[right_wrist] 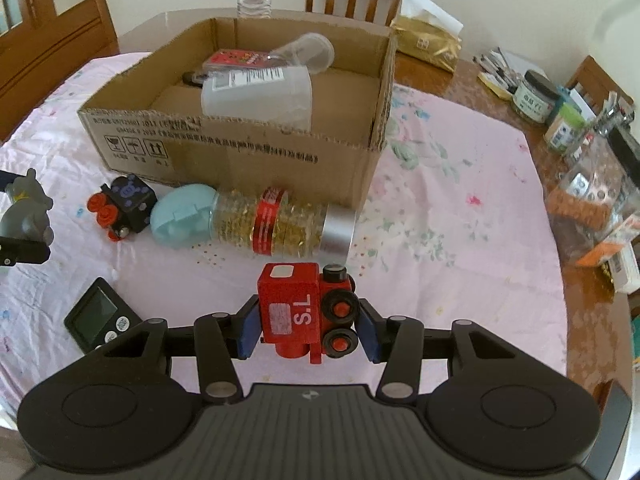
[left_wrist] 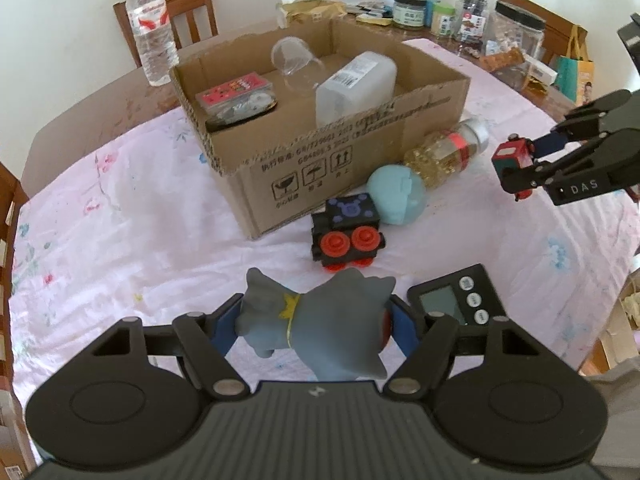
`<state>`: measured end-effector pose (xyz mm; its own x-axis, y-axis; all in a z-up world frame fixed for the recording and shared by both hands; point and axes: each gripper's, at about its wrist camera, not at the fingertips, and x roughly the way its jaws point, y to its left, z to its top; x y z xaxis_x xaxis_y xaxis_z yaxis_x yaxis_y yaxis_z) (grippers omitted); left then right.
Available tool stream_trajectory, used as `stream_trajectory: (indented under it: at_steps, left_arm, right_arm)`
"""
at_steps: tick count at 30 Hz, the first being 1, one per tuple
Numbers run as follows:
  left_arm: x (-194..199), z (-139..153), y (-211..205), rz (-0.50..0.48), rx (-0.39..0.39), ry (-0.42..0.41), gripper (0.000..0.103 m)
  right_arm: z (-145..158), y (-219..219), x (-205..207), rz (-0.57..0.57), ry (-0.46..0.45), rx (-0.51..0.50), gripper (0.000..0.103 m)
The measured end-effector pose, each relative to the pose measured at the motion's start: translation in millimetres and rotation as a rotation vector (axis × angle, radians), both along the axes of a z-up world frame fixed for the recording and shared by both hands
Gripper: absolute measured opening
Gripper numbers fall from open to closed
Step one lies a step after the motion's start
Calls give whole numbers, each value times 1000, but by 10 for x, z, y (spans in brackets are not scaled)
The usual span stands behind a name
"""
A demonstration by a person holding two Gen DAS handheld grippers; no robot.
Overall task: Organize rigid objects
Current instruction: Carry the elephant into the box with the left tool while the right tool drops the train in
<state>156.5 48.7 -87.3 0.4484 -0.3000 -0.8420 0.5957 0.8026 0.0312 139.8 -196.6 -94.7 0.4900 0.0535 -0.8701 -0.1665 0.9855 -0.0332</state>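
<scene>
My left gripper (left_wrist: pixel 310 326) is shut on a grey toy figure (left_wrist: pixel 316 320) with a yellow collar, held above the tablecloth. My right gripper (right_wrist: pixel 306 330) is shut on a red toy train (right_wrist: pixel 306 312) marked "S.L"; both show at the right of the left wrist view (left_wrist: pixel 516 168). An open cardboard box (left_wrist: pixel 340 160) holds a plastic jar (left_wrist: pixel 352 88), a clear cup (left_wrist: pixel 296 60) and a pink packet (left_wrist: pixel 236 90). In front of the box lie a black toy train (left_wrist: pixel 346 236), a light blue ball (left_wrist: pixel 396 194) and a bottle of gold beads (left_wrist: pixel 444 150).
A black digital timer (left_wrist: pixel 456 300) lies on the pink tablecloth (left_wrist: pixel 120 240) near my left gripper. A water bottle (left_wrist: pixel 152 28) stands behind the box. Jars and clutter (left_wrist: pixel 480 20) crowd the far right table edge. Wooden chairs (left_wrist: pixel 192 8) surround the table.
</scene>
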Motion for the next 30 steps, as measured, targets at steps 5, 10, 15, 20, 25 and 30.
stream_trajectory:
  at_steps: [5, 10, 15, 20, 25, 30]
  left_arm:
    - [25, 278, -47, -17, -26, -38, 74]
    - [184, 568, -166, -26, -63, -130, 74]
    - [488, 617, -345, -25, -66, -190, 74]
    - [752, 516, -470, 26, -56, -213, 75]
    - [836, 424, -540, 99, -36, -257, 98]
    - [717, 464, -462, 171, -81, -289, 98]
  right_arm:
    - [218, -48, 0, 34, -26, 24, 54]
    - [454, -85, 58, 66, -69, 27, 54]
    - [640, -130, 187, 87, -113, 31, 54]
    - [746, -151, 304, 116, -144, 38, 54]
    - [788, -169, 429, 129, -157, 34, 54]
    - [818, -179, 539, 145, -166, 29, 54]
